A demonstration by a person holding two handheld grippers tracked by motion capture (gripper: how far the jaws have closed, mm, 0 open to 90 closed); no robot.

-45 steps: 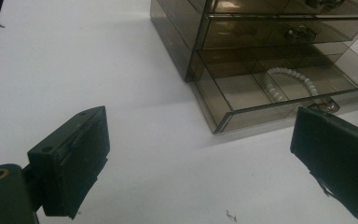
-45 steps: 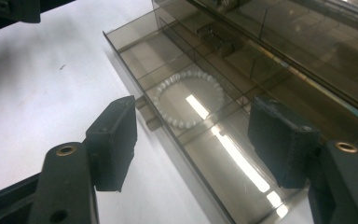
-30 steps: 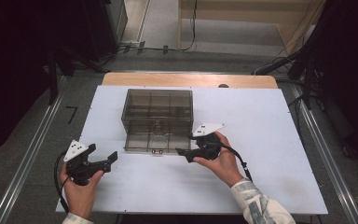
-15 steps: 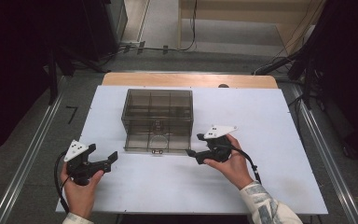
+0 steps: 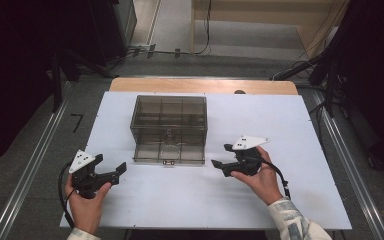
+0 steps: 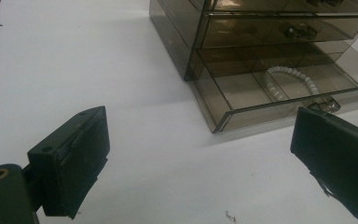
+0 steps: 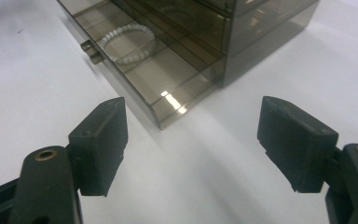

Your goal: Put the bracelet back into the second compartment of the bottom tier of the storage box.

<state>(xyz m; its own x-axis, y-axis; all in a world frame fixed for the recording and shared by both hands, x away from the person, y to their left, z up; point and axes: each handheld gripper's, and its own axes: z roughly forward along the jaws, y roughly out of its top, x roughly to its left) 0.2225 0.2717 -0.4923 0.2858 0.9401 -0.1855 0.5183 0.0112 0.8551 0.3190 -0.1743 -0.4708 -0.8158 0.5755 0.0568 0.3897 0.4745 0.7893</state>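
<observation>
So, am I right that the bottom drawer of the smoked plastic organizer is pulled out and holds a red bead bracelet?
Not quite: the bead bracelet is white, as the right gripper view shows. The bottom drawer of the organizer is indeed pulled out.

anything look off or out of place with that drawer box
Only the bottom drawer of the smoky plastic drawer box stands pulled out, with a white bead bracelet in its middle compartment. Nothing looks spilled, tilted or broken. Both grippers are open, clear of it.

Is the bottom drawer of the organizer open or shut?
Open. The bottom drawer juts out past the organizer front, and the white bead bracelet lies exposed in its middle compartment.
</observation>
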